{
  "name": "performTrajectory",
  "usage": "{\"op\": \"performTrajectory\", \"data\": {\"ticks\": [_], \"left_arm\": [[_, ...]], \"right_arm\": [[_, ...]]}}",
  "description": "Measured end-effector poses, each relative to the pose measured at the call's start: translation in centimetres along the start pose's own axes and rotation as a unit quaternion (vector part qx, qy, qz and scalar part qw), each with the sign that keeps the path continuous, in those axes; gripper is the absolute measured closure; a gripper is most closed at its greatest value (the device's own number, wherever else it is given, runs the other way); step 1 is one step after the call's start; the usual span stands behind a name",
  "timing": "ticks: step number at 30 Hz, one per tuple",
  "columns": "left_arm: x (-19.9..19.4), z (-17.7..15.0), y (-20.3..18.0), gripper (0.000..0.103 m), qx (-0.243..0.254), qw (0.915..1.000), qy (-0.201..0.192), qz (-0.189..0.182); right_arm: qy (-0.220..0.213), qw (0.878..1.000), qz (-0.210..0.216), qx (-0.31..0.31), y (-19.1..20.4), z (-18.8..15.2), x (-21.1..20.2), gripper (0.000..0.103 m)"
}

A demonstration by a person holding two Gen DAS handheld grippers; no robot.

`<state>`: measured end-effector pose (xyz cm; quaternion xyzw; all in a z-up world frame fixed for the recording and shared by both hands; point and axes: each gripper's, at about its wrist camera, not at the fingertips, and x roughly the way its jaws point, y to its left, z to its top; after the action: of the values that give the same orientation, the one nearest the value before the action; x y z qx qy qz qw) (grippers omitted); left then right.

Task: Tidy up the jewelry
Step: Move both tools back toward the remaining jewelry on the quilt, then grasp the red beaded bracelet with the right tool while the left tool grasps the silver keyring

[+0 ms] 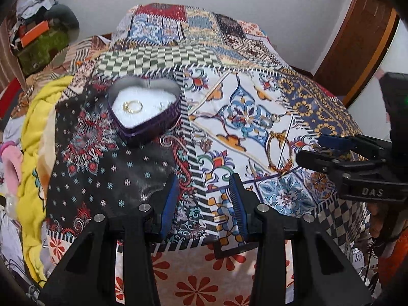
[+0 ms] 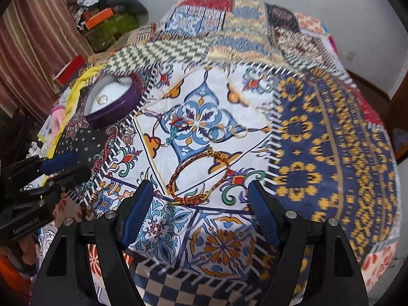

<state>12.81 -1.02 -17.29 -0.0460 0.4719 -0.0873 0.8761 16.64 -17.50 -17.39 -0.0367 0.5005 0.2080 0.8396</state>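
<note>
A purple heart-shaped box [image 1: 142, 112] with a white lining sits on the patterned quilt and holds gold rings [image 1: 132, 106]; the box [image 2: 112, 102] shows at the left of the right wrist view. A gold-and-red twisted bangle [image 2: 201, 176] lies on the quilt just ahead of my open right gripper [image 2: 201, 204]. Beyond it lie gold hoop rings [image 2: 238, 130] and a red-and-teal tasselled piece [image 2: 176, 127]. Small silver pieces [image 1: 201, 137] lie near the box. My left gripper [image 1: 204, 196] hovers open and empty over the quilt, nearer than the box. The right gripper [image 1: 331, 150] also shows at the right.
The quilt [image 2: 331, 140] covers a bed. A yellow cloth [image 1: 33, 137] and pink items lie along the left edge. A cluttered pile [image 1: 38, 35] and striped curtain [image 2: 30, 38] stand at the back left. A wooden door frame [image 1: 357, 40] is at the right.
</note>
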Motion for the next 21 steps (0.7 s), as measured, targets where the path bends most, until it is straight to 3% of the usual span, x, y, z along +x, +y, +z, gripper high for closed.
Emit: {"op": "performTrajectory", "data": {"ticks": [8,16,19,21], "left_arm": [[1.5,-0.3,1.0,0.063,-0.019,0.9997,0.015,-0.006],[2.5,0.0,1.3,0.063,-0.022,0.9995,0.020,-0.010],[2.6,0.2,1.2,0.063,-0.020,0.9995,0.020,-0.013],[2.8,0.3,1.1,0.063,-0.019,0.9995,0.020,-0.013]], "right_arm": [[0.041,0.999,0.008,-0.009,0.1,0.9,3.0,0.030],[0.031,0.998,-0.023,-0.058,1.7,0.4,4.0,0.031],[0.029,0.998,-0.010,-0.050,1.3,0.5,3.9,0.051],[0.030,0.998,0.009,-0.047,1.1,0.8,3.9,0.074]]}}
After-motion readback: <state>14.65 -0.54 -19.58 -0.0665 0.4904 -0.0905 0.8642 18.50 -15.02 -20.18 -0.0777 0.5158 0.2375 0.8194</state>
